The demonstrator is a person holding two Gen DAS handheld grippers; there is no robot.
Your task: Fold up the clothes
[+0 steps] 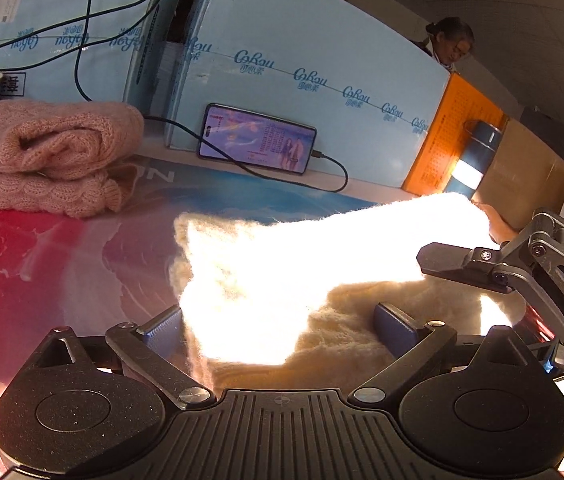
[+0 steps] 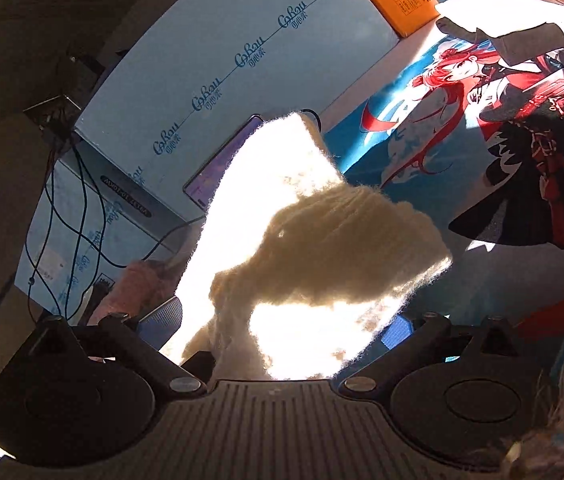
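Observation:
A cream knit garment lies on the printed table mat, much of it blown out by sunlight. My left gripper is open, its blue pads wide apart on either side of the garment's near edge. From the right, one finger of the other gripper rests over the cloth. In the right wrist view the cream garment fills the gap of my right gripper. Its pads stand apart at the cloth's edges and do not visibly press it. A folded pink sweater sits at the back left.
Light blue cartons wall the back of the table. A phone with a cable leans on them. An orange box and a dark flask stand at the back right. A person is behind the cartons. Loose cables hang at the left.

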